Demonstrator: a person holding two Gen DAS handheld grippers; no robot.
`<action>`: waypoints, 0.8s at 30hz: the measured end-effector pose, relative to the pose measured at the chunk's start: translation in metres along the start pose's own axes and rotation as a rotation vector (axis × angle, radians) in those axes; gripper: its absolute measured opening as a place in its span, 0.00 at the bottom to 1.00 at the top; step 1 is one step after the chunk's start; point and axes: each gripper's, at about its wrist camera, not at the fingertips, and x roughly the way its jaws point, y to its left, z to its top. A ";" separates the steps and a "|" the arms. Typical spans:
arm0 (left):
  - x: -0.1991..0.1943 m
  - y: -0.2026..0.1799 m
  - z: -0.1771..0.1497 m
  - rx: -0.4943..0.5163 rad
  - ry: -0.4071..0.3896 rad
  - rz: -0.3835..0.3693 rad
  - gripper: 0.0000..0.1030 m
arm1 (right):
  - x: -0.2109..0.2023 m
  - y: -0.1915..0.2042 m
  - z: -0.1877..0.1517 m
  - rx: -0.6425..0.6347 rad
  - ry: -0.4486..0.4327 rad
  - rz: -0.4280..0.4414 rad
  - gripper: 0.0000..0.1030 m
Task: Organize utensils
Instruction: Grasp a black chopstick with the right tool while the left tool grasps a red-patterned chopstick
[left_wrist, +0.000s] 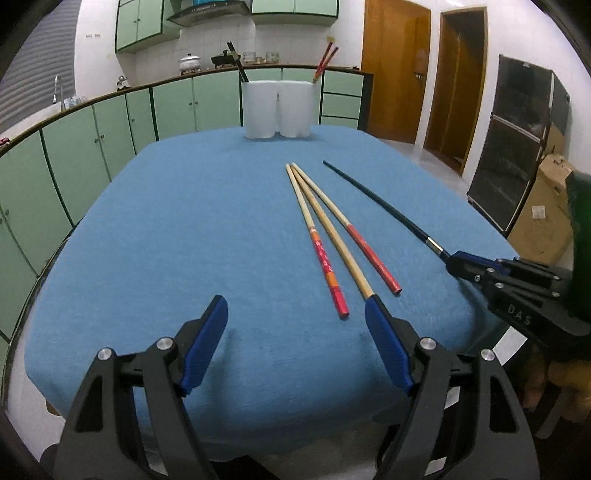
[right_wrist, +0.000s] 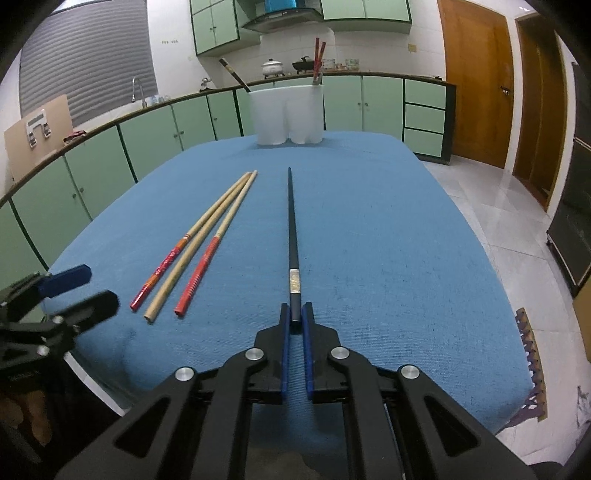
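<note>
Where the right gripper (right_wrist: 295, 319) meets the table, its two blue pads are clamped on the butt end of a black chopstick (right_wrist: 291, 229). The stick is slim and dark, tapering to a point away from the gripper, with a pale metallic band just ahead of the pads. It runs straight forward from the jaws, over the blue tablecloth (right_wrist: 388, 240), toward a white two-lobed utensil holder (right_wrist: 286, 114) at the far edge of the table. That holder already has a dark utensil leaning out of its left lobe and red-topped chopsticks standing in its right lobe.

Left of the right gripper lie three more chopsticks (right_wrist: 192, 243), fanned with tips together far from the gripper: two bamboo with red patterned handles, and between them one plain bamboo.

Left gripper (left_wrist: 295, 314): jaws spread wide, nothing between them. It hangs low over the near part of the cloth, angled downward. The butt of the plain bamboo chopstick (left_wrist: 332, 232) is hidden behind its right pad; whether they touch cannot be told. The right gripper points down at a similar slant. In the left wrist view, fingers (left_wrist: 535, 380) of a person's hand show under the right gripper's body.
</note>
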 end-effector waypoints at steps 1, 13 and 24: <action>0.003 -0.002 -0.001 0.003 0.008 0.008 0.72 | 0.000 0.000 -0.001 0.001 -0.001 0.001 0.06; 0.021 -0.006 0.006 -0.021 -0.003 0.068 0.53 | -0.001 -0.004 -0.008 -0.001 -0.015 0.011 0.06; 0.022 -0.004 0.008 -0.043 -0.033 0.018 0.05 | -0.001 -0.002 -0.010 -0.011 -0.019 0.017 0.09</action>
